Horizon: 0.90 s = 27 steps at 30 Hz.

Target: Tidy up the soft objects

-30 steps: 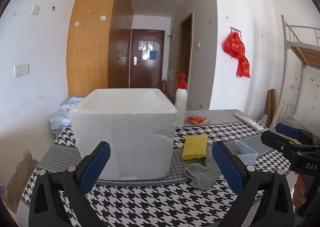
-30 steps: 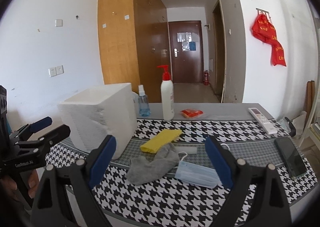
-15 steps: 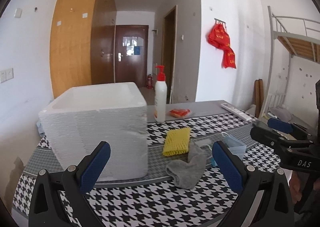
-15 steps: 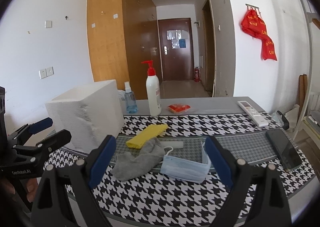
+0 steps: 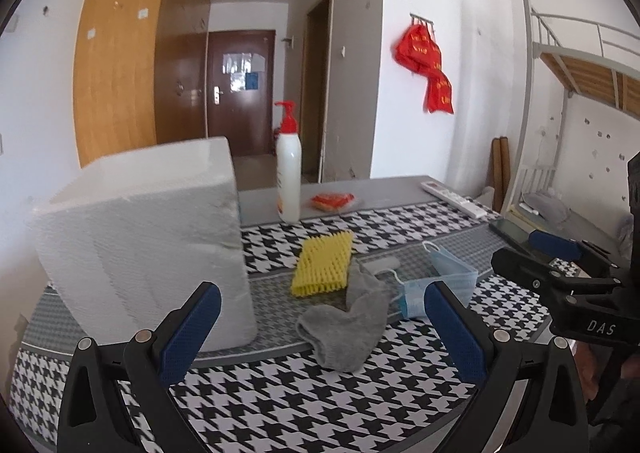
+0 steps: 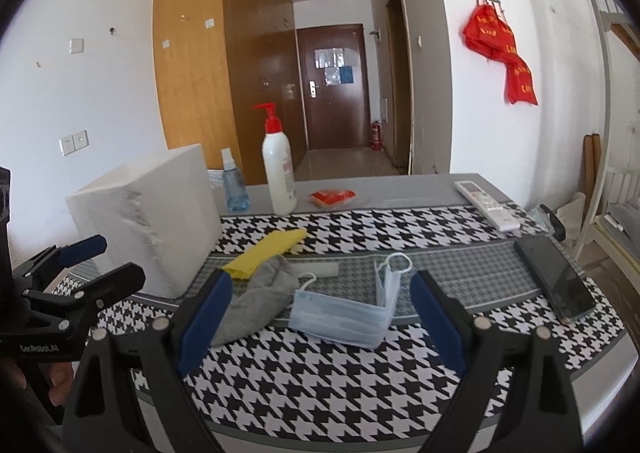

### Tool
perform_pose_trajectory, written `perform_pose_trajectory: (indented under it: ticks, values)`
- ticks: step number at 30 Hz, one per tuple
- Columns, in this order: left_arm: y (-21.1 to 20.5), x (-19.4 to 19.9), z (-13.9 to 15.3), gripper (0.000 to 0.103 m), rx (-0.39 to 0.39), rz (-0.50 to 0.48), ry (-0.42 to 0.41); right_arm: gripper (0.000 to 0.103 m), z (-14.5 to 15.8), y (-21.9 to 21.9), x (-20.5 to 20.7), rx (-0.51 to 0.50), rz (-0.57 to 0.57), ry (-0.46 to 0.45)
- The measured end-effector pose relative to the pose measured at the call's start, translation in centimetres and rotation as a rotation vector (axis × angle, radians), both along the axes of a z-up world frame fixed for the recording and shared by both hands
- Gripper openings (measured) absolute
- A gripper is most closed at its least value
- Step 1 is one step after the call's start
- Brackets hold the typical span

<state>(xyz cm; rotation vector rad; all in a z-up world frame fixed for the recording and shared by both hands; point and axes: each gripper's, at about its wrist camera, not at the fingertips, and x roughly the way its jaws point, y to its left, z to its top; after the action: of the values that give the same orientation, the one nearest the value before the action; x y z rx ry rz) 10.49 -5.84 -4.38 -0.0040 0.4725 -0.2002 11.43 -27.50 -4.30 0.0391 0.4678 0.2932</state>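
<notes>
A grey sock [image 5: 348,317] [image 6: 256,301] lies on the houndstooth table beside a yellow foam net [image 5: 322,263] [image 6: 266,251] and a blue face mask [image 5: 440,285] [image 6: 344,313]. A white foam box [image 5: 144,245] [image 6: 148,221] stands at the left. My left gripper [image 5: 320,327] is open above the table's near edge, framing the sock. My right gripper [image 6: 320,311] is open too, with the mask between its fingers' line of sight but farther off. Each gripper shows in the other's view: the right gripper [image 5: 540,257], the left gripper [image 6: 96,265].
A white pump bottle [image 6: 278,173] with a red top, a small blue spray bottle [image 6: 234,187] and a red packet [image 6: 332,197] stand at the back. A remote [image 6: 486,205] and a dark phone [image 6: 560,279] lie at the right. A bunk bed frame [image 5: 560,93] rises beyond the table.
Both grippers have swung rightward and closer to the table; the sock, mask and net now appear larger and nearer. Nothing on the table has moved.
</notes>
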Motion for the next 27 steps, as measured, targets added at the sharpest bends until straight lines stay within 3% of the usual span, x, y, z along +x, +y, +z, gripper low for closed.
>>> perform_pose_trajectory:
  ticks: [27]
  values:
    - [-1.7, 3.1, -3.5, 0.102, 0.02, -0.007, 0.165, 0.093, -3.2, -1.5, 3.0, -0.01, -0.014, 0.12]
